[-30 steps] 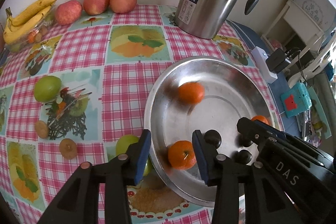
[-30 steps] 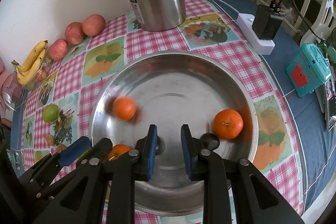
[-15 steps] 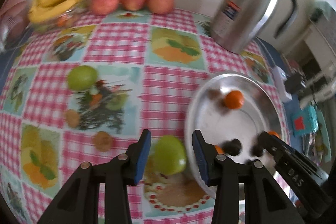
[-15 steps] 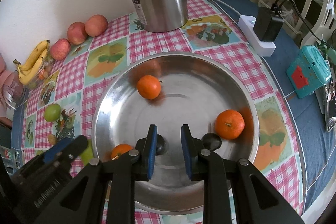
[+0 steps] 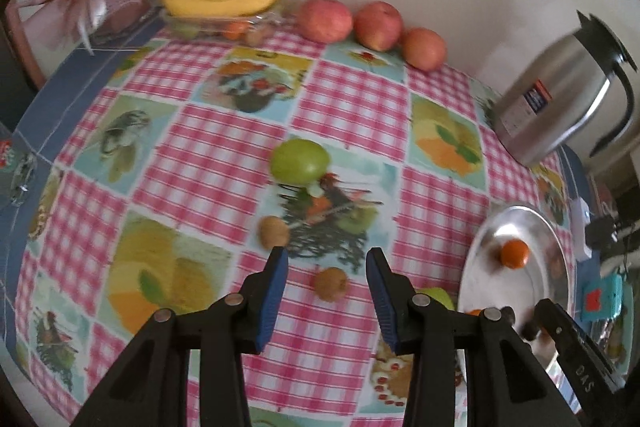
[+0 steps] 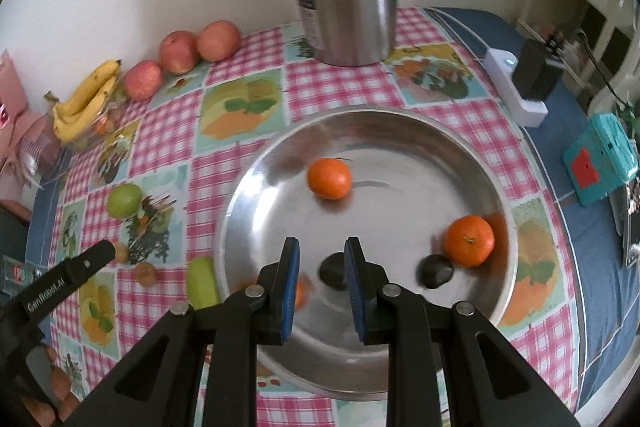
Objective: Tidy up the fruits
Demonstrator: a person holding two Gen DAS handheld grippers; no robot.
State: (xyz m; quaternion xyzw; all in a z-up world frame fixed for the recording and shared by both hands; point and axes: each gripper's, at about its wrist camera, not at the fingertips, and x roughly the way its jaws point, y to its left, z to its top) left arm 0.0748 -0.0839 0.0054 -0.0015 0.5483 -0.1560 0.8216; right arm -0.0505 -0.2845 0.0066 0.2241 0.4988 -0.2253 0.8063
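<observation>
Left wrist view: a small, round brown fruit (image 5: 330, 283) lies on the checked tablecloth (image 5: 224, 155), between the left gripper (image 5: 326, 269)'s parted, empty jaws. A green apple (image 5: 300, 161) sits toward the table's middle. Near the right edge, the steel basin (image 6: 460, 163) holds two glossy oranges (image 6: 329, 177) and a dark fruit (image 6: 436, 270). Above it, the right gripper (image 6: 322, 261) hangs empty, jaws drawn in as far as they go.

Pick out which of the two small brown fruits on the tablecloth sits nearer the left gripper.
The lower brown fruit, lying between the left gripper's fingers in its view. The other brown fruit sits farther out, just below the green apple.
</observation>
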